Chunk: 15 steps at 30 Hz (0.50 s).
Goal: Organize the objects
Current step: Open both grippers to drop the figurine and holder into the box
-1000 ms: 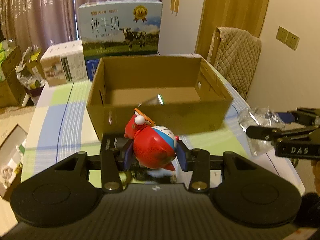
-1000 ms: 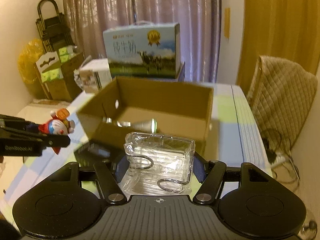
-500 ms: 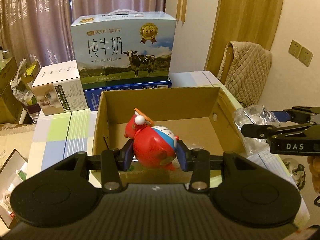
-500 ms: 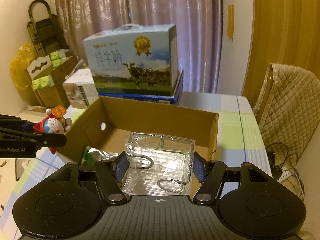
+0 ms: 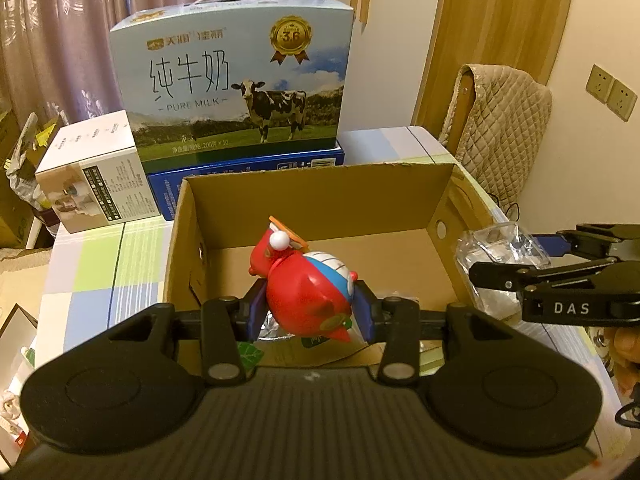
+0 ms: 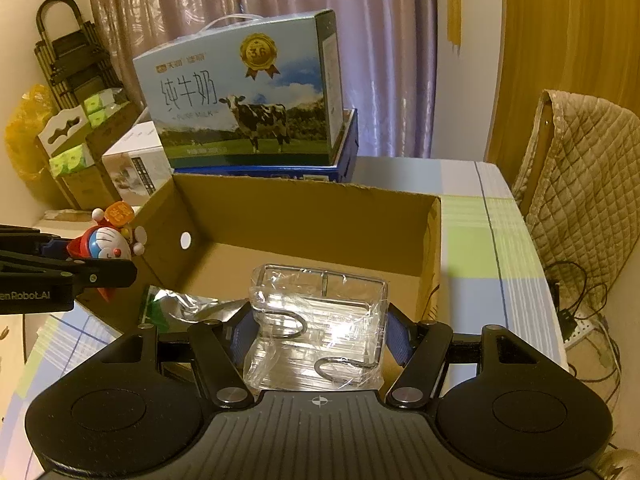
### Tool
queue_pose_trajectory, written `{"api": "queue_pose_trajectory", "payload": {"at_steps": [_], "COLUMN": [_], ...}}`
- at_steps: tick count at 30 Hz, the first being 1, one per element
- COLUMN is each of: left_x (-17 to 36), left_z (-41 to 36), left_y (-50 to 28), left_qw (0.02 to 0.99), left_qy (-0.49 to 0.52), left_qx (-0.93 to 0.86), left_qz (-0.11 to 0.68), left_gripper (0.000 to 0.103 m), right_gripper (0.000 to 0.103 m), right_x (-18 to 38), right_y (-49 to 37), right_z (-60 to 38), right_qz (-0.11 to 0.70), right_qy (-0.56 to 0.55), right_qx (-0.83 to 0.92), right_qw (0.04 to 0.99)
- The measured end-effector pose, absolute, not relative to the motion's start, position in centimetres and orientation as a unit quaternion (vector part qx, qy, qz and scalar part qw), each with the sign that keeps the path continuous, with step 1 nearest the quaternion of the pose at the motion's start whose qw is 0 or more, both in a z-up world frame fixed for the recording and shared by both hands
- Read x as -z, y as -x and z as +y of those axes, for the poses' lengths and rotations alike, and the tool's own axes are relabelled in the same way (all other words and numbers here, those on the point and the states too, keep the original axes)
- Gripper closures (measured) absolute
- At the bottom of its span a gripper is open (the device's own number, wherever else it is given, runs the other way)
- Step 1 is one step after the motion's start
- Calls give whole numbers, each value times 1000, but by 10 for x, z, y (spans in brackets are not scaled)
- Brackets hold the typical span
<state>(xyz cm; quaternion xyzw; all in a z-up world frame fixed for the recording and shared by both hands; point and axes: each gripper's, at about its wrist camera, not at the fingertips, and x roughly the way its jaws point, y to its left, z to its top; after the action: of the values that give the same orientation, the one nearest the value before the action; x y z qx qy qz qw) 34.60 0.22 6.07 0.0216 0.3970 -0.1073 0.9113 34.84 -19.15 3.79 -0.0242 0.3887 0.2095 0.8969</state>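
Cardboard box stood open near the tabletop's far edge, a silver foil packet lying on its floor. Left gripper pinched a red cartoon figurine above the box; right gripper clamped a clear plastic-wrapped case over its near wall.

Two handheld black grippers fill the frames. The left gripper has a ribbed matte housing flanked by two round discs, angular link arms with silver screw heads at the pivots, and blue pads on its fingers. The right gripper shares the same build, with a small white crosshair mark on its housing. White lettering reads "DAS" on its side; the left's reads "enRobot.AI".
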Motion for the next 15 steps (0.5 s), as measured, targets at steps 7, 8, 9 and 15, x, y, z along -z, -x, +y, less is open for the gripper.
{"api": "queue_pose_trajectory", "payload": {"at_steps": [7,8,9,15], "left_x": [-51,-50,-49,-51], "left_z": [-2,-1,-1,4], "left_y": [-358,-360,-360,-358], "left_qw": [910,913,914,916], "left_qy": [-20,-17,-12,-12], "left_qx": [110,106,104,97], "left_qz": [399,394,392,388], "left_gripper": [63,55,51,49], "right_gripper": [40,40,40,40], "right_x": [-30,-30,-29,-25], "right_y": [-353,-354,-354,-355], "right_z": [-195,-196,-197,-199], "right_qz": [395,395,395,400], "right_qy": [16,15,13,8], "right_qx": [-204,-203,-204,-201], "right_qw": [896,896,895,894]}}
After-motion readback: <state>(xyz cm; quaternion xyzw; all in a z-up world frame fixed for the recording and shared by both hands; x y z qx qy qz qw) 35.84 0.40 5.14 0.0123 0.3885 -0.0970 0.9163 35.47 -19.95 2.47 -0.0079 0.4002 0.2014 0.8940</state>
